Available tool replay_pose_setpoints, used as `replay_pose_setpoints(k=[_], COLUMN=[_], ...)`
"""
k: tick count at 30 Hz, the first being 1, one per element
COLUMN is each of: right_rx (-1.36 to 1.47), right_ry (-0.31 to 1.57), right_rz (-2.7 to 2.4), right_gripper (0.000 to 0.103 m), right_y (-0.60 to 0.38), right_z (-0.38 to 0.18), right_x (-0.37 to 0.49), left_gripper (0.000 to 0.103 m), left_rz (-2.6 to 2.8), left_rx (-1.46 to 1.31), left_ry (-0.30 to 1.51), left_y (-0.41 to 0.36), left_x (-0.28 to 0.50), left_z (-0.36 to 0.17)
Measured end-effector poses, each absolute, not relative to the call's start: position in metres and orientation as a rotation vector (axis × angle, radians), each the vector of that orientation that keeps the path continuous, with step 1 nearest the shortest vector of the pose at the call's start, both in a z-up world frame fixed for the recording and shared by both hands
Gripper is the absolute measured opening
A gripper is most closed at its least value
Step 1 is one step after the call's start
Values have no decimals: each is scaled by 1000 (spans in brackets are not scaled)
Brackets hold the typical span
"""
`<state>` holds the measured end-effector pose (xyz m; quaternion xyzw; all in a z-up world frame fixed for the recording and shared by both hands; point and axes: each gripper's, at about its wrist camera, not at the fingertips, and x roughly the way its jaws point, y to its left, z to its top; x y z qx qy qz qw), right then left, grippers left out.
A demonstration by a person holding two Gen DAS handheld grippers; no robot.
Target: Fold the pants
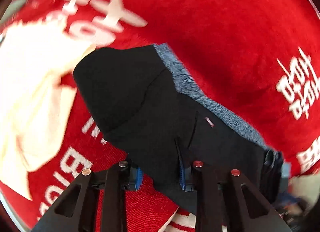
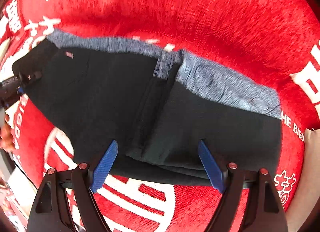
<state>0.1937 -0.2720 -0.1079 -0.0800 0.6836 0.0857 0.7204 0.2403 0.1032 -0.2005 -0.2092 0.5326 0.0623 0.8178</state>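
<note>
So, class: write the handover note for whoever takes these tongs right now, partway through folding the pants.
Left tongs: closed on one end of the black pants.
Right tongs: open above the near edge, holding nothing.
Pants: spread on the red blanket, grey waistband on the far side.
Done: layers at the near edge suggest one fold.
Left: probably grip with the right tongs and finish folding.

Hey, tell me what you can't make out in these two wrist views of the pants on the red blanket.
- Left wrist view: whether the left hand-held gripper pinches the black pants; the cloth covers one blue pad.
- Left wrist view: the white lettering on the red blanket, smeared by motion blur.
- Right wrist view: the pants' lower edge, behind the open right hand-held gripper.
- Both views: the small pants label, too small to read.
</note>
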Motion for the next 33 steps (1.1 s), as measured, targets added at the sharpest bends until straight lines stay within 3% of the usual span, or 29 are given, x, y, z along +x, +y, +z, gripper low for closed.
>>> replay_pose_setpoints(k=[14, 18, 28, 29, 31, 32, 33], right_rx=[42, 78, -247, -274, -300, -280, -245], right_ry=[1624, 1700, 1816, 1827, 1843, 1852, 1851], right_rz=[516, 655, 731, 718, 695, 683, 680], right_gripper=[86, 100, 103, 101, 67, 34, 27], right_y=[-171, -114, -16, -15, -18, -24, -32], right_z=[-79, -79, -108, -114, -120, -122, -122], right_x=[303, 331, 340, 338, 337, 337, 338], left_gripper=[29, 29, 29, 29, 29, 29, 29], left_rz=[53, 30, -6, -9, -11, -16, -20], left_rx=[25, 99, 164, 166, 165, 160, 167], left_ry=[1048, 1026, 996, 994, 998, 1009, 1002], left_y=[33, 16, -6, -8, -8, -9, -10], left_x=[224, 221, 218, 217, 217, 217, 217], left_z=[-165, -160, -151, -150, -151, -152, -151])
